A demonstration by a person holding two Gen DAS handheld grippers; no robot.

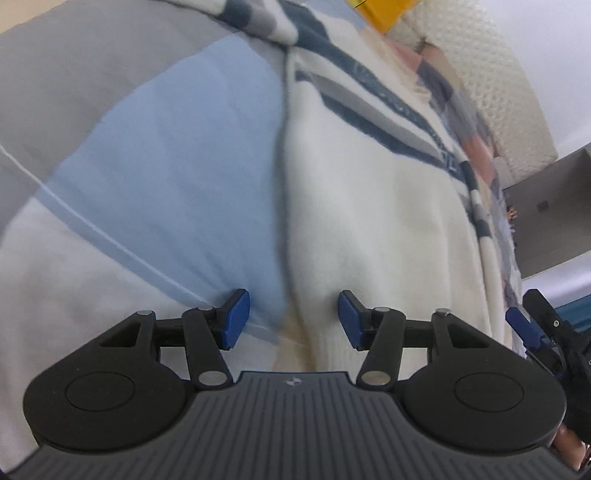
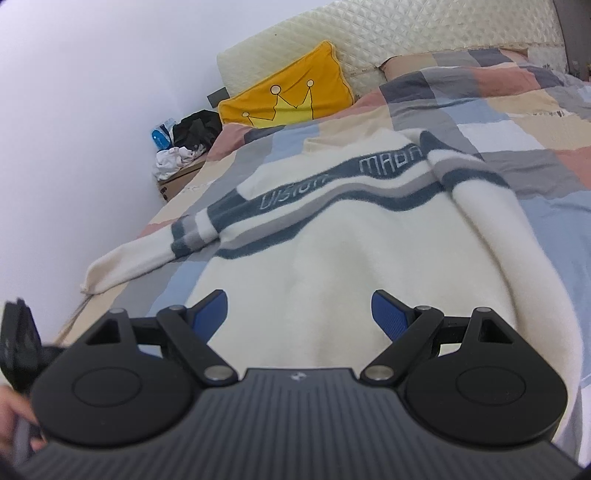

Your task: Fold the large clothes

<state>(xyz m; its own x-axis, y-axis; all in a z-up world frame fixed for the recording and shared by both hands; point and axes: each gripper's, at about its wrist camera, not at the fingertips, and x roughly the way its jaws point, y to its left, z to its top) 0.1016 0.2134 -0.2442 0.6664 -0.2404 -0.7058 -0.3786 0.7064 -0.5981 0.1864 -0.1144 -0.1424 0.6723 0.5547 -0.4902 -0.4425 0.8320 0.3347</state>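
Observation:
A cream sweater (image 2: 332, 243) with navy and grey stripes and lettering lies spread on the checked bedspread (image 2: 517, 122), both sleeves out. My right gripper (image 2: 299, 314) is open just above its lower hem, touching nothing that I can see. My left gripper (image 1: 293, 317) is open close over the sweater's left side edge (image 1: 369, 206), where cream knit meets a blue square of the bedspread (image 1: 177, 177). The right gripper's blue pad also shows at the right edge of the left wrist view (image 1: 524, 328).
A yellow crown pillow (image 2: 291, 92) leans on the quilted cream headboard (image 2: 406, 33) at the head of the bed. A cardboard box with black and white clothes (image 2: 184, 147) stands by the wall at the left. A grey cabinet (image 1: 554, 206) is at the right.

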